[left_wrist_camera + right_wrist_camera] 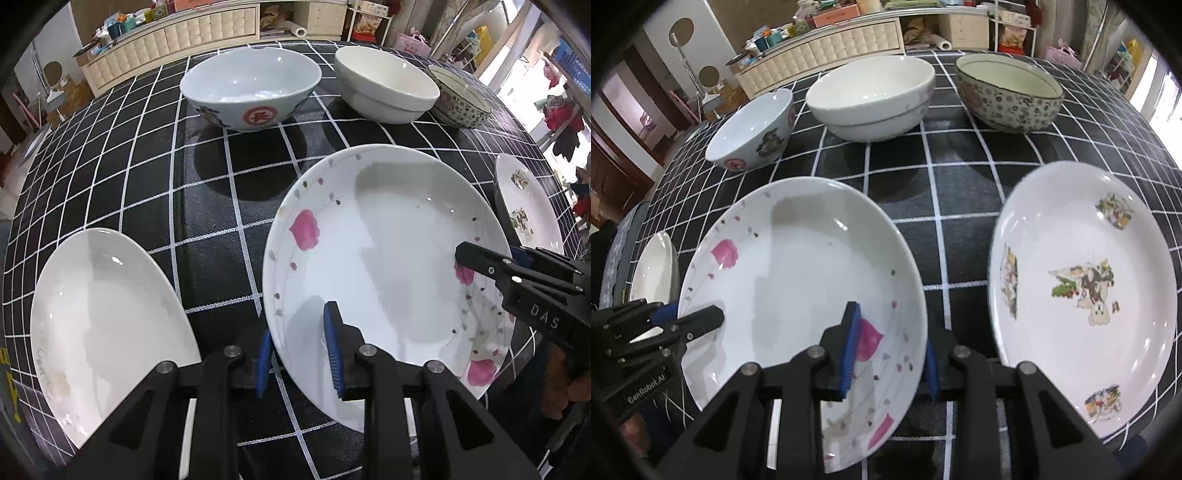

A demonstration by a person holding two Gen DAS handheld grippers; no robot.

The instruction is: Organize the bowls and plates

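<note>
A white plate with pink flowers [388, 229] [798, 266] lies in the middle of the black checked tablecloth. My left gripper [298, 317] [694, 314] is shut on its left rim, one blue pad inside and one outside. My right gripper [891, 323] [487, 253] straddles the opposite rim, one pad over the inside and one just outside; I see no firm press. A plain white plate [107, 325] lies to the left. A plate with cartoon pictures [1082, 229] lies to the right.
Three bowls stand in a row at the back: one with a red seal [251, 85], a plain white one [384, 85] and a dark-patterned one [1008, 96]. Beyond the table [147, 166] stand a padded cabinet and shelves with clutter.
</note>
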